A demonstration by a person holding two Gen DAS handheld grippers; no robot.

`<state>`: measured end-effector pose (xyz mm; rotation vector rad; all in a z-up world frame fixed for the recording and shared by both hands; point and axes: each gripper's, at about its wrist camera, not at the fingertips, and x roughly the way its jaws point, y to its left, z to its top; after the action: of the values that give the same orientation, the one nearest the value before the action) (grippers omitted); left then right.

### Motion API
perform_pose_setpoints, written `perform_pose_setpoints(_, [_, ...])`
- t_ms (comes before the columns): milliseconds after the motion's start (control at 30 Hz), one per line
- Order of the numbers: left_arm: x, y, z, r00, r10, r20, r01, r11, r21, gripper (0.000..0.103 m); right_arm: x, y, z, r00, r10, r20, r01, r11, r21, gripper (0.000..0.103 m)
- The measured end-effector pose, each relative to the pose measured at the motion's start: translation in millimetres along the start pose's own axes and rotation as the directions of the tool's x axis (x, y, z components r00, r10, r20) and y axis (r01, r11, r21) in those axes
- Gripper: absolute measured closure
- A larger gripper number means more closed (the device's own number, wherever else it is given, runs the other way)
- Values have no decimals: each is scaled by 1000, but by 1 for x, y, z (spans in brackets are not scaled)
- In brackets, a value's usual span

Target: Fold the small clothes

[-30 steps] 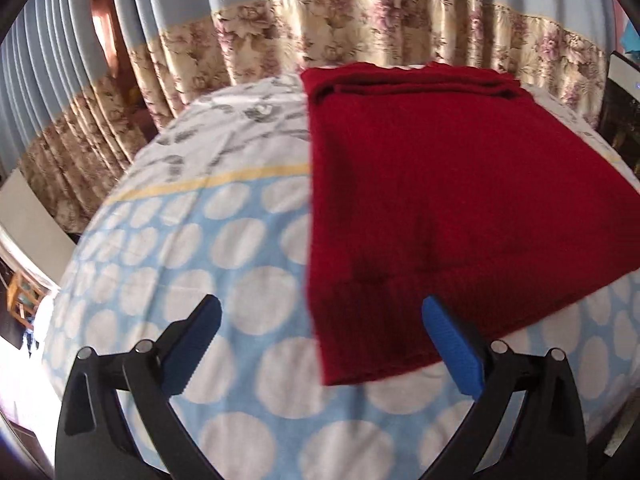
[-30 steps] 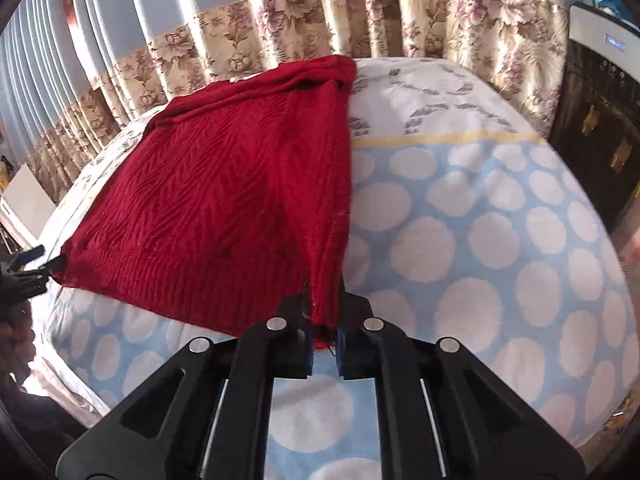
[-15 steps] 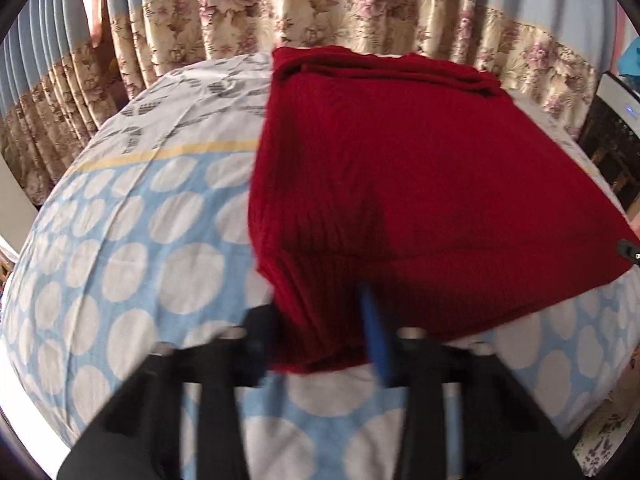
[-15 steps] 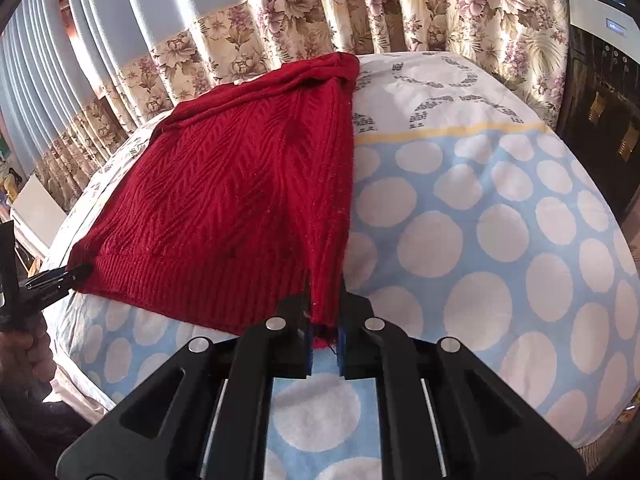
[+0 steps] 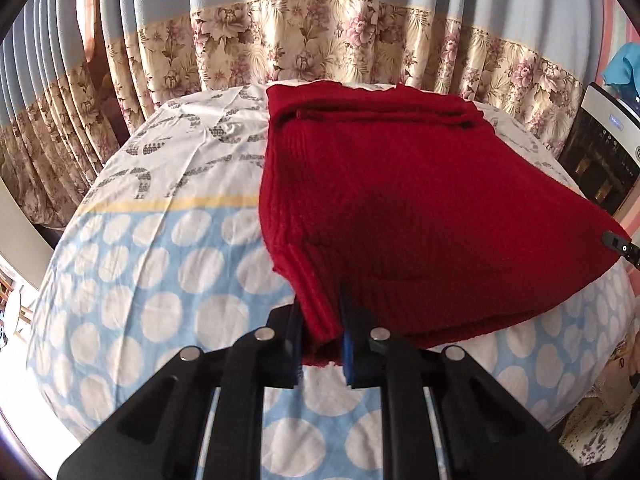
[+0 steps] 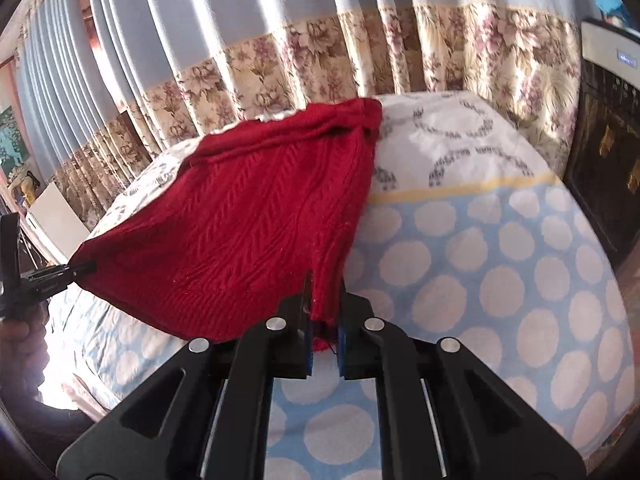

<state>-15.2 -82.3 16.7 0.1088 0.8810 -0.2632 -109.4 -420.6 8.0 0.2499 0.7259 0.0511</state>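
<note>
A red knitted sweater [image 5: 400, 200] lies on a bed with a blue sheet with white dots [image 5: 160, 300]; it also shows in the right wrist view [image 6: 260, 220]. My left gripper [image 5: 320, 344] is shut on the sweater's near left hem corner. My right gripper [image 6: 324, 332] is shut on the near right hem corner. Both corners are lifted off the sheet, so the hem hangs stretched between them. The left gripper shows at the left edge of the right wrist view [image 6: 60, 274], and the right gripper's tip at the right edge of the left wrist view [image 5: 620, 246].
Blue curtains with a floral band [image 5: 320, 48] hang behind the bed. A dark appliance with a white top [image 5: 600, 152] stands to the right, also in the right wrist view [image 6: 608, 140]. A white board [image 6: 56, 216] leans at the left.
My left gripper moved in from open and shut on the left hem corner. Both grippers have raised the hem off the sheet; the right stayed shut on its corner.
</note>
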Motion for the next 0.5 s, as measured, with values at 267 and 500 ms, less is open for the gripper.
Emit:
perform_pose_setpoints(267, [6,18,59,1000,20,23,-19,1000,-19,88,0,3,66,995,58,83,-55,998,-32,95])
perform_pose_setpoints(500, [41,34,134,995,79,61,-77,996,-43,84,56,-17,138,991,106,79,-109,994,25,95])
